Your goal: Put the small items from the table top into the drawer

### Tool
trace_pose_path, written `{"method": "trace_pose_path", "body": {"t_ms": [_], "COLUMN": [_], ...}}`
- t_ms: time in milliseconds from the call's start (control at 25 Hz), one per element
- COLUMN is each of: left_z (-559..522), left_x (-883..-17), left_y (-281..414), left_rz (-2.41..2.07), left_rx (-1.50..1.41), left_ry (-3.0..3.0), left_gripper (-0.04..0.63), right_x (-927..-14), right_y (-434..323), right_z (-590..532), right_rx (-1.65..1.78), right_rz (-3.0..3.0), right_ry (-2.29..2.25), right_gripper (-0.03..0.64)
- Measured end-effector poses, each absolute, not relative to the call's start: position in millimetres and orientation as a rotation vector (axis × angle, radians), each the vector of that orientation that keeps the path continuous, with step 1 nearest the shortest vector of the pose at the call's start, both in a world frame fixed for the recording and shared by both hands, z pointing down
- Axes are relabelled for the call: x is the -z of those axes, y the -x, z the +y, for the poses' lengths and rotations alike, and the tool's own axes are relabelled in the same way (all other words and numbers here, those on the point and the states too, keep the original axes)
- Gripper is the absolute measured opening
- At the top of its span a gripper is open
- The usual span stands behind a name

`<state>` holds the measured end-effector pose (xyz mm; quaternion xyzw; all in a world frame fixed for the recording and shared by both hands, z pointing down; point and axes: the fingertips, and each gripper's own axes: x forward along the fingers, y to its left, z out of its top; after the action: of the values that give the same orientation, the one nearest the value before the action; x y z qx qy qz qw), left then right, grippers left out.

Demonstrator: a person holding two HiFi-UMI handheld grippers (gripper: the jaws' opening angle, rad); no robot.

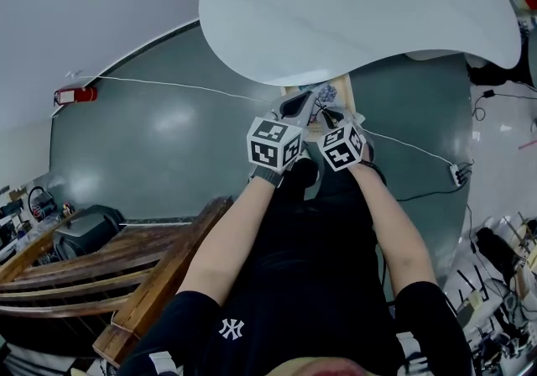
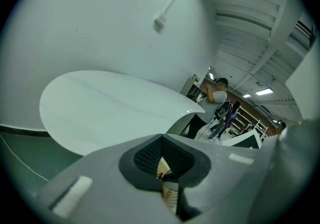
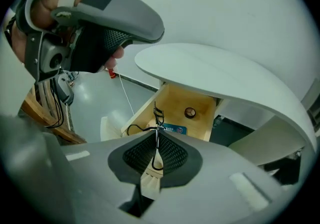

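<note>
Right hand-held gripper [image 3: 156,143]: jaws nearly together, pinching a black wire item [image 3: 156,124]. It points steeply down over the open drawer [image 3: 176,102].
Black wire item: thin wire loop caught between the pads. Its upper end sticks out past the fingertips, held over the drawer's front end, not yet resting inside.
Left hand-held gripper [image 2: 162,159]: pads pressed together, nothing seen between them. It sits just beside the right one, also at the drawer.
Drawer: light wood, pulled out from under the white tabletop [image 1: 361,5]. It holds a small round item [image 3: 190,113] and a blue packet [image 3: 175,129], lying apart from each other.
Floor [image 1: 151,139]: green, with a white cable [image 1: 168,85] running across it.
</note>
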<state>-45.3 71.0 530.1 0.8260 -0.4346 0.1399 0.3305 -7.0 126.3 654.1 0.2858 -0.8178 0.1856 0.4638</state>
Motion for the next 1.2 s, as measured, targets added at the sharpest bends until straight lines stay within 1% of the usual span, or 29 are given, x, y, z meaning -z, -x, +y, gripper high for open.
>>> {"method": "trace_pose_path", "body": {"t_ms": [120,280,440,760,1200], "left_z": [71.0,72.7,73.0,67.1,46.6], "left_x": [-535.3,-538.5,-537.0,-516.5,-466.2], "left_y": [48.3,54.0,61.3,62.8,55.9], "left_rz": [-1.139,-1.147,-1.155,-1.162,-1.171], "left_rx": [-0.366,-0.370,-0.370,-0.344,-0.268], "left_ry": [-2.157,-2.151,-2.148,-2.160,-2.204], "left_gripper": [0.000,0.000,0.000,0.000,0.000], "right_x": [-667.7,-680.1,-673.2,-617.8,-519.5], "right_y": [10.7,14.6,17.5,17.1,7.5], "right_z": [128.9,133.5,134.0,112.5,62.0], "right_rx": [-0.470,-0.483,-0.473,-0.452,-0.499], "right_rz": [-1.998,-1.980,-1.986,-2.058,-2.218], "right_ry": [-0.675,-0.641,-0.645,-0.738,-0.929], "right_gripper": [0.049,0.080,0.067,0.028,0.026]}}
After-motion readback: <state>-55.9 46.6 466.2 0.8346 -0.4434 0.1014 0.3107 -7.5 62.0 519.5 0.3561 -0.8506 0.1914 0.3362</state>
